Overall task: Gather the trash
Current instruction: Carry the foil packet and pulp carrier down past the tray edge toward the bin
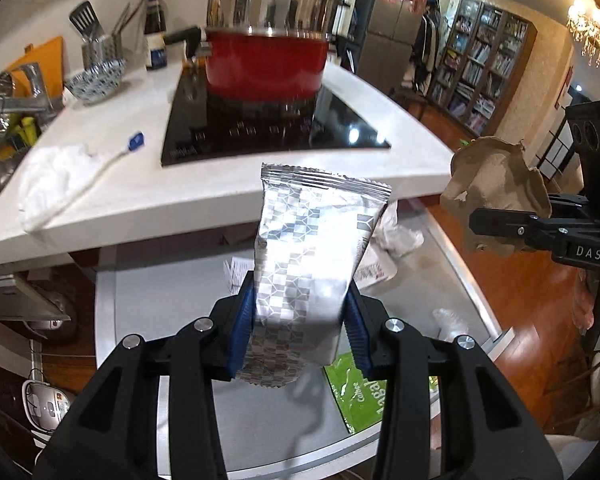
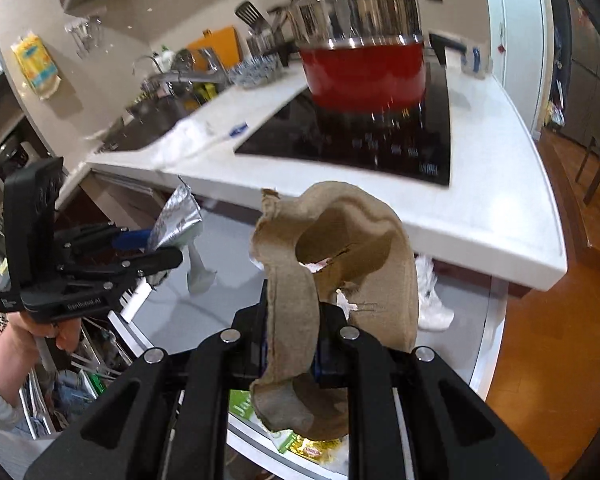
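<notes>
My left gripper (image 1: pixel 298 322) is shut on a silver patterned foil wrapper (image 1: pixel 312 256) and holds it upright above an open grey bin (image 1: pixel 140 292) below the counter edge. It shows in the right wrist view (image 2: pixel 176 256) at left, with the wrapper (image 2: pixel 176 220). My right gripper (image 2: pixel 292 344) is shut on a torn brown paper-pulp tray (image 2: pixel 340 264), also above the bin (image 2: pixel 228 264). In the left wrist view the right gripper (image 1: pixel 476 216) holds the pulp tray (image 1: pixel 496 196) at right. The bin holds a green snack bag (image 1: pixel 360 396) and crumpled white wrappers (image 1: pixel 396 236).
A white counter (image 1: pixel 220 200) carries a black cooktop (image 1: pixel 276 132) with a red pot (image 1: pixel 266 60), a white cloth (image 1: pixel 56 180) with a blue-tipped stick, a patterned bowl (image 1: pixel 96 80) and a sink (image 1: pixel 4 120) at left. Wooden floor (image 2: pixel 540 320) lies to the right.
</notes>
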